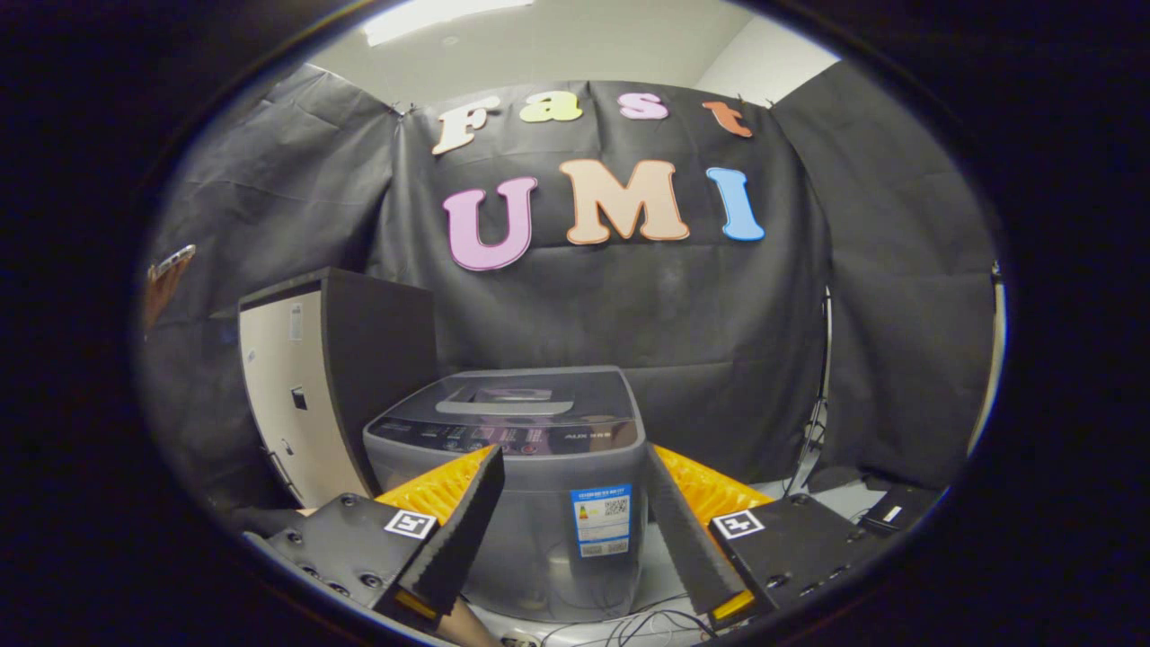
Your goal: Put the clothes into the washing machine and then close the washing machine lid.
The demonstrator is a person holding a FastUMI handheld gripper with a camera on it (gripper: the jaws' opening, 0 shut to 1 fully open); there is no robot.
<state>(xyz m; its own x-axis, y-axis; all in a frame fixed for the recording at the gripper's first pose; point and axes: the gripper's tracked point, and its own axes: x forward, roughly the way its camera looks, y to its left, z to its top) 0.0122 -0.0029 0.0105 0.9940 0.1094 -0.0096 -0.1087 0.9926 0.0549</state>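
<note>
A: What stands biggest in the booth?
B: A tall cabinet (310, 386), at ten o'clock from the fingers, beside the washing machine.
A: And the washing machine (517, 467)?
B: Grey, dead ahead at twelve o'clock, just beyond the fingertips, its lid (512, 400) down flat.
A: The gripper (575, 530)?
B: Spread wide, holding nothing; the machine's front shows through the gap.
A: Anything smaller?
B: Cables (647, 622) on the tabletop at six o'clock of the machine.
</note>
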